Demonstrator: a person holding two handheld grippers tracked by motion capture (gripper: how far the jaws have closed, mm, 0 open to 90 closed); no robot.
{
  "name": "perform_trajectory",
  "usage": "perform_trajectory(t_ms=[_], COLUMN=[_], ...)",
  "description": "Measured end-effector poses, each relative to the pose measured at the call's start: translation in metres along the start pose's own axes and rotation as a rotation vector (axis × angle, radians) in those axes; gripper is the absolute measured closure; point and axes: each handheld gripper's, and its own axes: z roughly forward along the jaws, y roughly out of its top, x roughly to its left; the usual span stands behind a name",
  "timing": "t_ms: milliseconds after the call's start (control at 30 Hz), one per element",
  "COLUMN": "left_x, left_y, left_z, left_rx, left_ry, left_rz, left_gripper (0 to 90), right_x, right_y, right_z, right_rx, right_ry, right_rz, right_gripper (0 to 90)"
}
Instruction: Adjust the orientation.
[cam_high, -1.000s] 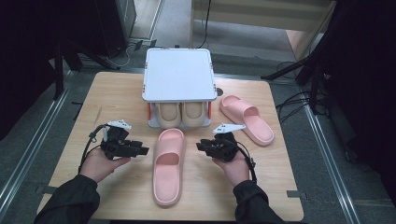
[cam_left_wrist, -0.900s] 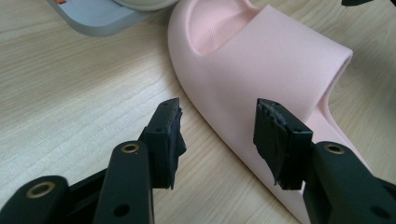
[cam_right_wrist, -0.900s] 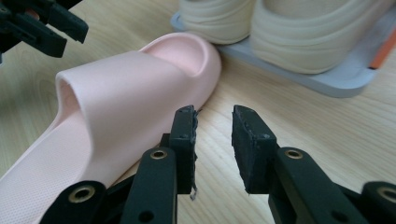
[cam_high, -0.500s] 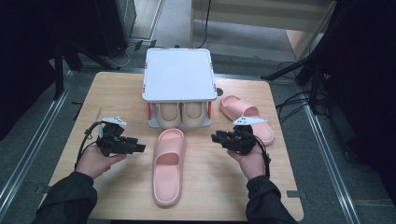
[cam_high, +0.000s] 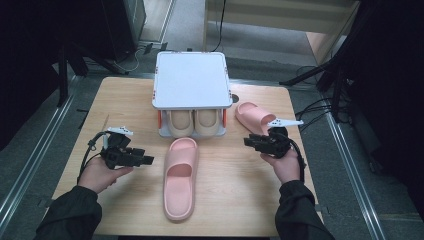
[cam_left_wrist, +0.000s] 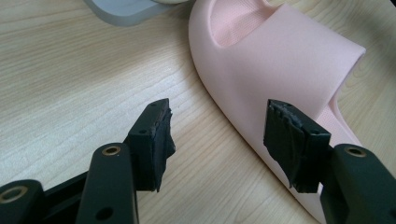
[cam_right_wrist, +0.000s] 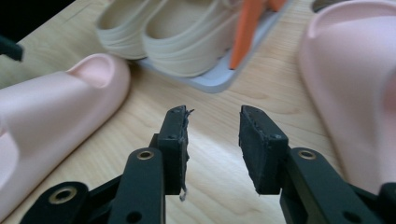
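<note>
On the wooden table (cam_high: 240, 190), a pink slipper (cam_high: 179, 177) is lying lengthwise at the centre, its toe pointing toward a white two-tier shoe rack (cam_high: 191, 80) at the far side. Under the rack's top shelf, a pair of beige slippers (cam_high: 195, 121) is sitting side by side. A second pink slipper (cam_high: 252, 116) is lying to the right of the rack, angled, near the right gripper (cam_high: 248, 142). The left gripper (cam_high: 148, 160) is resting in the person's left hand (cam_high: 102, 172), just left of the central slipper, and its jaws are standing wide apart with nothing between them; in the left gripper view, the slipper's edge (cam_left_wrist: 261, 70) is lying just beyond the right-hand jaw, and contact cannot be determined. The right gripper is hovering between the two pink slippers, apart from both, and its jaws are parted by a moderate gap, empty, pointing toward the rack's lower tray (cam_right_wrist: 219, 79).
</note>
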Motion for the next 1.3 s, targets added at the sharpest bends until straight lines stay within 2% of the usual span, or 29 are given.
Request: perform_trajectory(t_ms=[200,433,533,633,933,1033,1200,1300], left_x=[0.000,0.000,0.000,-0.001,-0.002,-0.002,-0.002,-0.003], left_y=[-0.005,-0.011,-0.014,-0.017,-0.024,-0.026,-0.028,-0.028], left_z=[-0.003,-0.007,-0.009,-0.010,-0.014,-0.015,-0.017,-0.016], left_rx=[-0.002,-0.001,-0.005,-0.009,-0.010,-0.007,-0.014,-0.016], left_ry=[0.010,0.020,0.024,0.026,0.031,0.031,0.032,0.033], left_rz=[-0.009,-0.021,-0.027,-0.035,-0.047,-0.048,-0.051,-0.050], left_gripper=[41.2,41.1,41.1,41.1,41.1,40.3,39.8,39.5], right_x=[-0.027,-0.053,-0.063,-0.070,-0.081,-0.085,-0.080,-0.074], right_y=[-0.002,0.000,0.002,0.002,0.006,0.006,0.011,0.015], right_z=[-0.001,-0.004,-0.006,0.000,0.021,0.028,0.035,0.037], right_rx=[-0.008,-0.021,-0.031,-0.008,0.026,0.047,0.058,0.074], right_ry=[-0.030,-0.111,-0.126,-0.134,-0.159,-0.150,-0.164,-0.185], right_rz=[0.076,0.098,0.109,0.117,0.117,0.130,0.102,0.088], right_gripper=[60.6,58.3,57.8,56.9,58.0,63.3,75.0,78.3])
